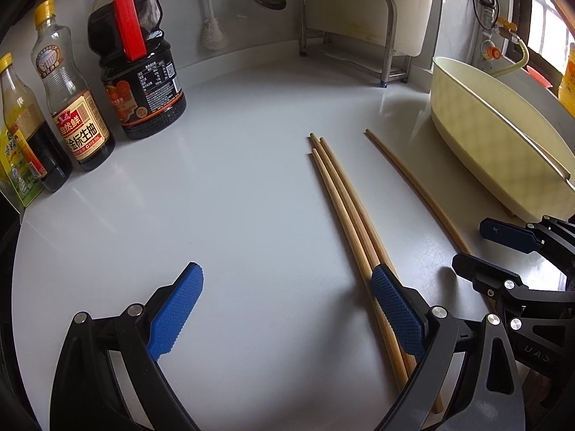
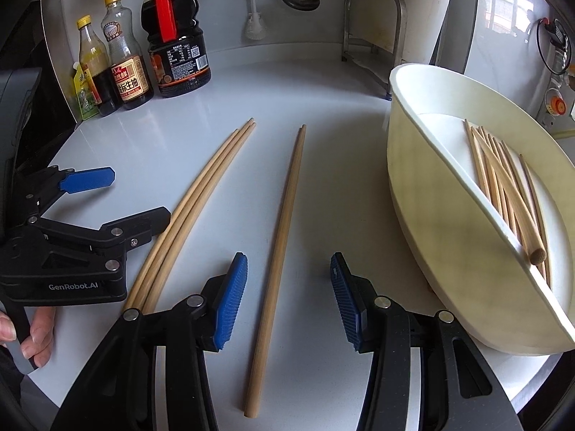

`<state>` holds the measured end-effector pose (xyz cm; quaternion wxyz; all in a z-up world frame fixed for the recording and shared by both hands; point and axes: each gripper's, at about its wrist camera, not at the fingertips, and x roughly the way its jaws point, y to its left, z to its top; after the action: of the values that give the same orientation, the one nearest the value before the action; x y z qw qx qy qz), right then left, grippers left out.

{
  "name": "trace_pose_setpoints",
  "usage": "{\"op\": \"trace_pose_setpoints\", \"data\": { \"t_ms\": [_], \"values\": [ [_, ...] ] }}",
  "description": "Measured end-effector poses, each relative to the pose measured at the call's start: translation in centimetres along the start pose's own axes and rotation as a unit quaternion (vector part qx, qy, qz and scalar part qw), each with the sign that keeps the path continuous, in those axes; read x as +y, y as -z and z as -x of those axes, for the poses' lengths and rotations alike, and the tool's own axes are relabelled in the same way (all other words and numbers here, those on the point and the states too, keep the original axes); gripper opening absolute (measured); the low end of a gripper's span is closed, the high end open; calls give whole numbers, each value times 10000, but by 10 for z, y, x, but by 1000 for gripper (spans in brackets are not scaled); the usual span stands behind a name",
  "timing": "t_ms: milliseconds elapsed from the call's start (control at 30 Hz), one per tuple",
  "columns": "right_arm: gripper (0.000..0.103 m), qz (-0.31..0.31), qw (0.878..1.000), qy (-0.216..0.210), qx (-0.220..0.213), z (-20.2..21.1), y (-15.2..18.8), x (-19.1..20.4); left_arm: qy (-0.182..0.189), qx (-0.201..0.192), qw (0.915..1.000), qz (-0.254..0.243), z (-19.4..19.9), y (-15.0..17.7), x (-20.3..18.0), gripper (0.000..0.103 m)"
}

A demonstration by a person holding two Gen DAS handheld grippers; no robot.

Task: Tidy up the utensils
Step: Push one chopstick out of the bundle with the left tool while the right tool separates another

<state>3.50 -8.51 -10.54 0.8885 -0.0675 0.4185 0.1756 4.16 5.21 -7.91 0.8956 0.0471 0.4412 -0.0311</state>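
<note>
Four chopsticks (image 2: 201,194) were counted on the worktop (image 2: 323,115); more lay in one tub (image 2: 424,194) at three o'clock. Both grippers (image 2: 289,298) were spread, empty.

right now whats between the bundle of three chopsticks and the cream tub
One single chopstick lies on the counter between the three chopsticks and the cream tub, apart from both. The right wrist view shows it best.

Left gripper (image 1: 287,318) angled down, blue pads spread wide with nothing pinched between them. Right gripper (image 2: 289,300) angled down too, jaws partly apart, gripping nothing. On the left tool's handle, a hand (image 2: 30,334), bare fingers (image 2: 41,337) curled round the grip.
</note>
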Motion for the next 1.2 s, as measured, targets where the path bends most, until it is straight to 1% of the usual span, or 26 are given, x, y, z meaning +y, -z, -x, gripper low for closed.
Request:
{"op": "trace_pose_setpoints", "data": {
  "t_ms": [133,267,467,600,833,933,967,1033,1133,1200],
  "values": [
    [46,28,10000,-9,-4,1,1,-1,-49,-15,10000,-32,1,1,-2,94],
    [46,22,10000,-14,-7,2,2,-3,-140,6,9999,-19,1,1,-1,98],
    [46,56,10000,8,-9,3,2,-1,-302,39,9995,-61,5,4,-3,98],
    [46,56,10000,2,-7,3,2,-1,-332,61,9994,-46,7,5,0,98],
    [46,30,10000,-21,-8,2,2,-2,-227,170,9996,89,7,4,9,97],
    [46,15,10000,-40,-5,2,2,-2,-5,96,9997,208,13,4,10,97],
    [46,7,10000,-49,-6,2,2,-3,14,62,9998,193,15,4,9,97],
    [46,11,10000,-45,-5,2,2,-2,-40,46,10000,78,16,5,3,97],
    [46,26,10000,-27,-4,2,2,-2,-109,152,9998,-63,12,8,-4,97],
    [46,25,10000,-24,1,2,2,-2,-146,150,9997,-88,10,9,-6,98]
  ]
}}
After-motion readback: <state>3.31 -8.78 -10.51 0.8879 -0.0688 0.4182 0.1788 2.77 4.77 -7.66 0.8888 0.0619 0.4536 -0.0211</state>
